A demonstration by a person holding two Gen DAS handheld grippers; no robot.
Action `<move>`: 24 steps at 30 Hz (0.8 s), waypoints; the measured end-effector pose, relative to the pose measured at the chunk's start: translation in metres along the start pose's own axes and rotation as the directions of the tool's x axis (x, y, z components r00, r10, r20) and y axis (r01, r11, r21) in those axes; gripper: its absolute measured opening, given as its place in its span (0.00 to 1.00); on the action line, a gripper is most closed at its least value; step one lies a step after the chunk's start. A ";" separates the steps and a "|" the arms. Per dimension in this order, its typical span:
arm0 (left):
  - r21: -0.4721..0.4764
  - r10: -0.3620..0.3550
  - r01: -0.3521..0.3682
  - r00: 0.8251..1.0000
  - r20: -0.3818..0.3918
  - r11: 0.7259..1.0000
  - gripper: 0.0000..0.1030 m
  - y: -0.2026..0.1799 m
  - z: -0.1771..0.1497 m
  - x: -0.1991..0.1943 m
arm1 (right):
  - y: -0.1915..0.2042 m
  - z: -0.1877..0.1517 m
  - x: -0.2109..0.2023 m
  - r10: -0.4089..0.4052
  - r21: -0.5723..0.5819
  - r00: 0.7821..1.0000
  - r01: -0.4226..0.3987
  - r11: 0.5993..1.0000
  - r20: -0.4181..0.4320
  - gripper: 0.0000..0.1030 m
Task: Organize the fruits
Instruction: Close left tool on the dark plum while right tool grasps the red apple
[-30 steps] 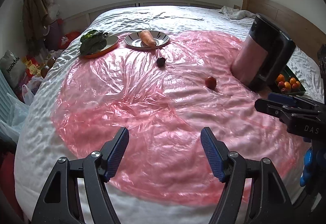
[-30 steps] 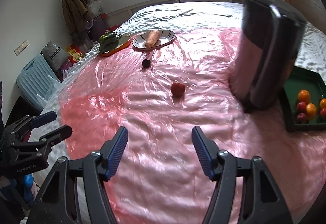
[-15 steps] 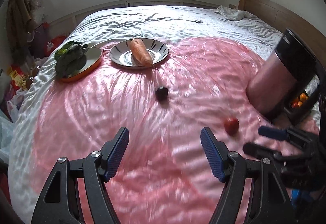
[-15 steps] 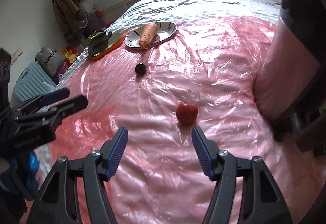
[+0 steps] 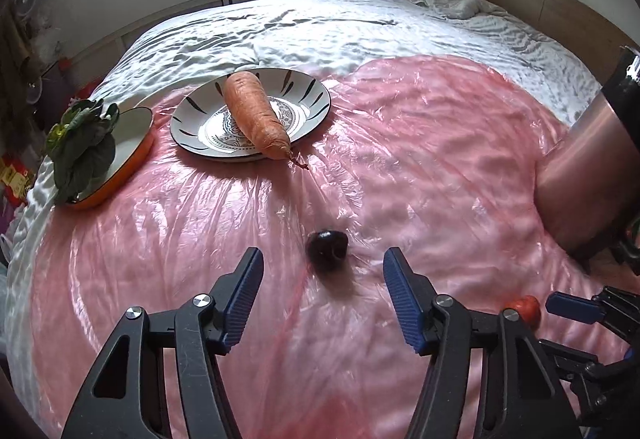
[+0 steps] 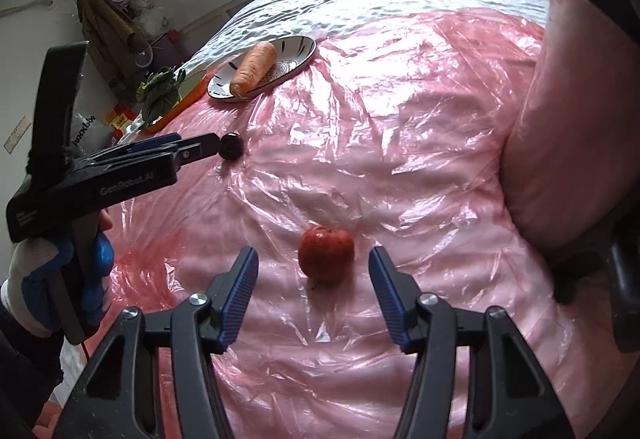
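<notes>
A pink plastic sheet (image 5: 420, 143) lies over the bed, and both grippers point steeply down at fruit lying on it. The left gripper (image 5: 323, 285) hangs over a small dark fruit (image 5: 326, 250), plum-like and nearly round, so it has no real long axis; a dimple on its top faces up and slightly away from the gripper. Its jaws are closing, with the dark fruit just ahead of the blue pads (image 5: 244, 295) and not touched by them. From the right wrist view that same gripper (image 6: 208, 146) reaches in from the left, its tips right at the dark fruit (image 6: 232, 146), held by a gloved hand (image 6: 60, 279).

The right gripper (image 6: 313, 289) stands with its jaws wide apart around a red apple (image 6: 326, 253), gripping nothing; a gap shows on each side between the pads and the fruit. The apple sits a little tilted, with a short stem poking out at its near, lower edge, towards the gripper.

Farther back, a carrot (image 5: 256, 115) lies across a patterned plate (image 5: 312, 95), thick end away, thin tip pointing towards the near side and overhanging the rim. Beside it to the left, leafy greens (image 5: 82, 149) droop over an orange dish (image 5: 136, 143). A tall dark appliance (image 6: 580, 119) stands on the right.
</notes>
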State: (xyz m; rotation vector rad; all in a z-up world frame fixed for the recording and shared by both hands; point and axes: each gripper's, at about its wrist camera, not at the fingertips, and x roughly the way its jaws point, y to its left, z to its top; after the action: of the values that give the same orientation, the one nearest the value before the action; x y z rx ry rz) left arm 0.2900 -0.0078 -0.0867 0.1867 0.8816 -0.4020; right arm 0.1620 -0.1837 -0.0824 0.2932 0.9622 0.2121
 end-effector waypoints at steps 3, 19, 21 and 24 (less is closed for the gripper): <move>0.009 -0.011 0.011 1.000 -0.017 1.000 0.50 -0.001 0.002 0.012 | -0.003 0.000 0.004 0.010 0.009 1.000 -0.010 1.000 -0.004 0.95; 0.024 -0.045 0.046 0.997 -0.057 0.999 0.32 -0.001 0.005 0.039 | -0.003 0.003 0.019 0.038 0.004 0.999 -0.038 0.999 -0.034 0.77; 0.014 -0.049 0.050 0.997 -0.054 0.999 0.32 0.001 0.006 0.040 | -0.002 0.003 0.019 0.043 0.002 0.998 -0.043 0.999 -0.035 0.73; 0.011 -0.056 0.056 0.997 -0.055 0.998 0.32 0.002 0.006 0.042 | -0.002 0.002 0.021 0.045 -0.003 0.998 -0.045 0.999 -0.039 0.72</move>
State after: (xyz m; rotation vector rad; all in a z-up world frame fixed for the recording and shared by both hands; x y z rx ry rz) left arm 0.3190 -0.0187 -0.1152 0.1857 0.9395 -0.4566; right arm 0.1754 -0.1794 -0.0981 0.3079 0.9945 0.2619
